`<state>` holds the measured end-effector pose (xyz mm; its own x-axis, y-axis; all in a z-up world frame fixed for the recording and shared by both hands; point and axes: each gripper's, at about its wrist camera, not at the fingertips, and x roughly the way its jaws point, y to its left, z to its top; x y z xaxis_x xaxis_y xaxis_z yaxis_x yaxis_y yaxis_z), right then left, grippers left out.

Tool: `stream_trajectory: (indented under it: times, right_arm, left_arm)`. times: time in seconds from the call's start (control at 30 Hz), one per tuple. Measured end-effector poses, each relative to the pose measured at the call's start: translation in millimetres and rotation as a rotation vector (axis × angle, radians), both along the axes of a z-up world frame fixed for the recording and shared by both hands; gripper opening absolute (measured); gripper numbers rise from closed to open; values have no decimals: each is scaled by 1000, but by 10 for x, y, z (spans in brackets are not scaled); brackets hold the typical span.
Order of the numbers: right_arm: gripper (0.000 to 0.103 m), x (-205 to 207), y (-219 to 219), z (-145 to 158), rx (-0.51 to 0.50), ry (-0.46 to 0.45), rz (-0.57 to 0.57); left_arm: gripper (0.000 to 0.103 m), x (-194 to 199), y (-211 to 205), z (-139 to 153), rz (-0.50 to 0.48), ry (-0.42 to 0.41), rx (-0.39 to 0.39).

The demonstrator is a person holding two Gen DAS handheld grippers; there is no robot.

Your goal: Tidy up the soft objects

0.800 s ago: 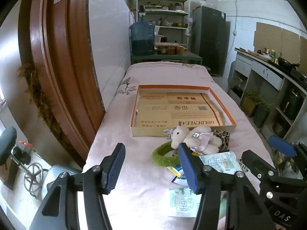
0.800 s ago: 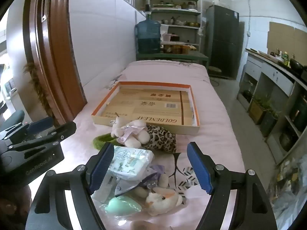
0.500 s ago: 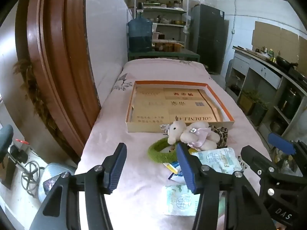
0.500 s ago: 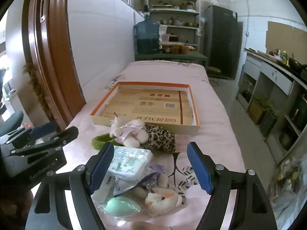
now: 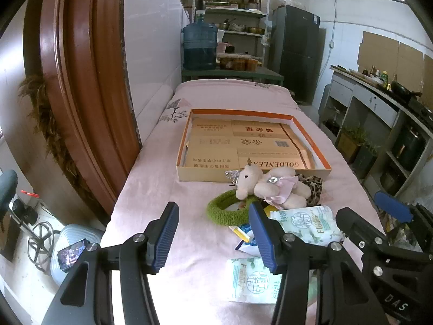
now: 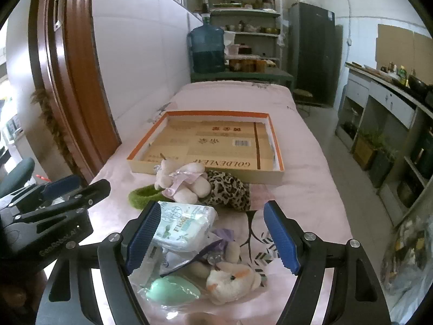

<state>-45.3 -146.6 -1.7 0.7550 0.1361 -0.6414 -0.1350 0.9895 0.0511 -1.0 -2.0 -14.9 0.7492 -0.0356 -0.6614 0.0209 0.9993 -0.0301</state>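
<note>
— Pink cloth covers the long worktop [image 5: 151, 189], right? Where do the soft things sit on it?

— At its near end, in a loose pile. A pale plush toy [image 5: 266, 185] with a pink bow lies on top of a green fuzzy ring [image 5: 216, 211], and a leopard-print pouch [image 6: 228, 189] is tucked against the toy's far side. Closer in there is a white tissue pack [image 6: 184, 223], a second tissue pack [image 5: 250, 280] flat on the cloth, a mint-green sponge [image 6: 171, 293] inside clear wrapping, and a small white plush animal [image 6: 231, 284] just beside it.

— And the box?

— The shallow cardboard box [image 5: 197, 174] with an orange rim sits just beyond the pile, nothing soft inside it; the plush toy lies right against its near wall.

— What are the two tools doing?

— The left gripper [image 5: 213, 239] hangs over bare cloth with its jaws apart and nothing between them; its right finger overlaps the green ring's edge in the view. The right gripper [image 6: 212, 237] is spread as wide as it goes above the tissue pack and the wrapped items, gripping none of them.

— Anything around?

— A brown door frame [image 5: 78, 81] on the left, a blue water jug [image 5: 199, 46] and shelves [image 5: 232, 13] at the far end, a dark fridge [image 5: 297, 51] beside them.
</note>
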Motion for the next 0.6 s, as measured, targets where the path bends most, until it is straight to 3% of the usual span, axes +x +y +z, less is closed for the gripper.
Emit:
stream_trajectory:
  times: [0.6]
  right_arm:
    - [79,39,35,-72,9,18,7]
  left_arm:
    - [54,30,11,-65,8,14,-16]
